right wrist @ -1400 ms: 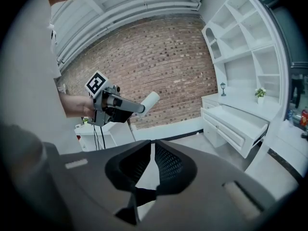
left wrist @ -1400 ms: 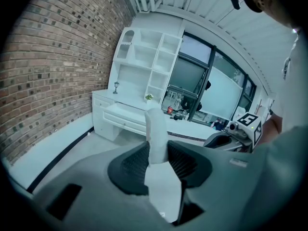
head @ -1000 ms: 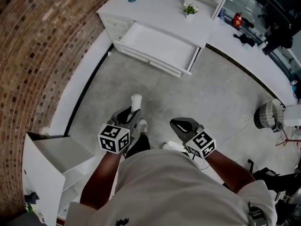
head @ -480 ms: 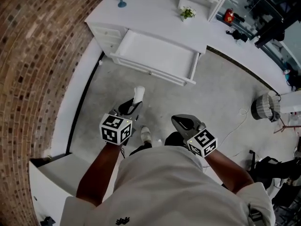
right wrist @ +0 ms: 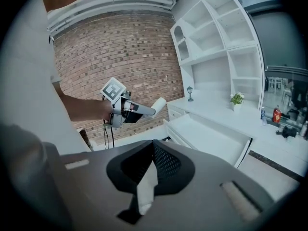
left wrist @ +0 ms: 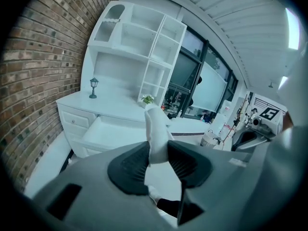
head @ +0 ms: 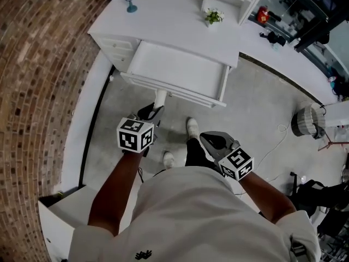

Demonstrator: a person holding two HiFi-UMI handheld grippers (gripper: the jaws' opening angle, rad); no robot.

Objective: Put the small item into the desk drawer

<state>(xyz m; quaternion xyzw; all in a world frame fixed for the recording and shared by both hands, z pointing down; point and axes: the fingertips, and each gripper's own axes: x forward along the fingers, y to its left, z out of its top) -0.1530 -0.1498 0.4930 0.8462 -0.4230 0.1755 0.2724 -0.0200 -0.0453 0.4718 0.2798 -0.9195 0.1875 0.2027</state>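
**White item poised at the open drawer**

White and roll-shaped, the small item is clamped between the pads of my left gripper. The jaws are parted only by its width, and it sticks out at the front edge of the open drawer of the desk. My right gripper hangs empty, jaws together. I judge this the carrying step. Next I must reach over the drawer's front, lower the item inside and release.

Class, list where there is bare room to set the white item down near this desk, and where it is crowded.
Bare: the open drawer, empty inside; the desktop between lamp and plant. Crowded: the right counter around its clutter.
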